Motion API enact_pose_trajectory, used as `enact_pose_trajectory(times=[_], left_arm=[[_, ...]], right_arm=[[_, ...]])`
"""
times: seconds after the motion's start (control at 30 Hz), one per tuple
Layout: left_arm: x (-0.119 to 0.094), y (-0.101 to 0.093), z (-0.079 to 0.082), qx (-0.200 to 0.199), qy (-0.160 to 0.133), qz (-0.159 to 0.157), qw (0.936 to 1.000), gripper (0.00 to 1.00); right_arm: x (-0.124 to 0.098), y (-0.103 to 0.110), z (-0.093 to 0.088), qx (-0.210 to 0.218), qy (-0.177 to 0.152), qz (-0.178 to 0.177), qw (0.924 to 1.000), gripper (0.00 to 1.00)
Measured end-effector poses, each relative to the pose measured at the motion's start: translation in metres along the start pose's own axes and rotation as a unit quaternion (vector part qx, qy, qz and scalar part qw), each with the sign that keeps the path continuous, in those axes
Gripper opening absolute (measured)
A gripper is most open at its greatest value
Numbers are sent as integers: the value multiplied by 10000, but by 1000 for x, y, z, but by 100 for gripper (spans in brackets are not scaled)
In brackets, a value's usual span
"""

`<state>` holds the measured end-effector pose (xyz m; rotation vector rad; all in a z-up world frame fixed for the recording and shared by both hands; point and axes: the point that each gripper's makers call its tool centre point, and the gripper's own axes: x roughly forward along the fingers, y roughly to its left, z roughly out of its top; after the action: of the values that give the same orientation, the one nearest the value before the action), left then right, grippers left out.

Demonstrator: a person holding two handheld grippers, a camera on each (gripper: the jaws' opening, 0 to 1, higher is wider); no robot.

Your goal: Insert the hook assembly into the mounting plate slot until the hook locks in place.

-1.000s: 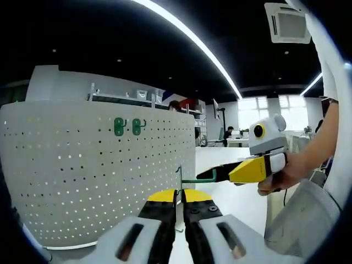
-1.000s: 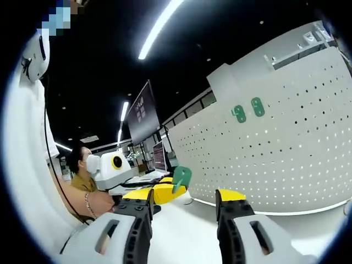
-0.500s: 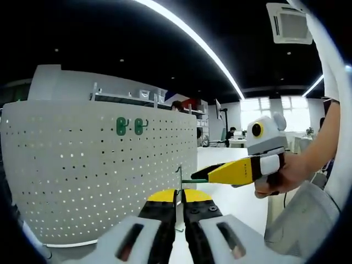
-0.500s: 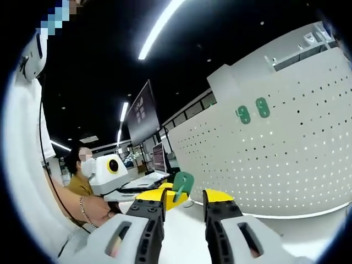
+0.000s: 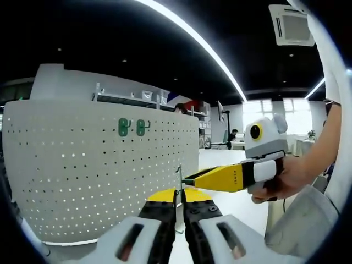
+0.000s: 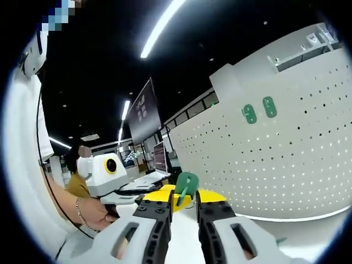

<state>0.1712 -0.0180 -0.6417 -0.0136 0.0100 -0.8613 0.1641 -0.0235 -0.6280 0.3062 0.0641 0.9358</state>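
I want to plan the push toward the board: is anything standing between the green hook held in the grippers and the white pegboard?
Nothing visible does. The green hook sits at the jaw tips of the right gripper, with the left gripper shut on its metal wire. The pegboard lies beyond it across open space, already carrying two green hooks higher up.

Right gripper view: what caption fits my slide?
Right hand-held gripper closing on green hook, white pegboard behind.

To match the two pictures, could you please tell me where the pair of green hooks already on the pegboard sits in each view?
Left gripper view: green hooks upper left of centre, high on the white pegboard.
Right gripper view: green hooks upper right, on the pegboard.
Shared landmark: the pegboard itself.
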Motion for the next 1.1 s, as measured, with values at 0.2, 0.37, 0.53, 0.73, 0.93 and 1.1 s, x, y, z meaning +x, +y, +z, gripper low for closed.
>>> enact_pose_trajectory(times=[0.2,0.37,0.53,0.73,0.93,1.1], left_arm=[[1,0,-2,-101,-16,6,9999,4],[1,0,-1,-181,-41,28,9998,4],[0,1,-1,-222,-42,86,9997,4],[1,1,-2,-239,-23,185,9995,4],[1,1,-3,-195,3,215,9996,4],[1,1,-3,-170,6,215,9996,4]], right_arm=[[2,0,-2,46,-8,19,10000,9],[4,0,-2,70,-31,-4,10000,6],[6,0,-2,160,-98,-63,9998,5],[6,-4,-3,296,-226,-268,9989,2],[6,-6,-4,499,-248,-348,9978,1],[6,-5,-4,497,-264,-367,9977,1]])
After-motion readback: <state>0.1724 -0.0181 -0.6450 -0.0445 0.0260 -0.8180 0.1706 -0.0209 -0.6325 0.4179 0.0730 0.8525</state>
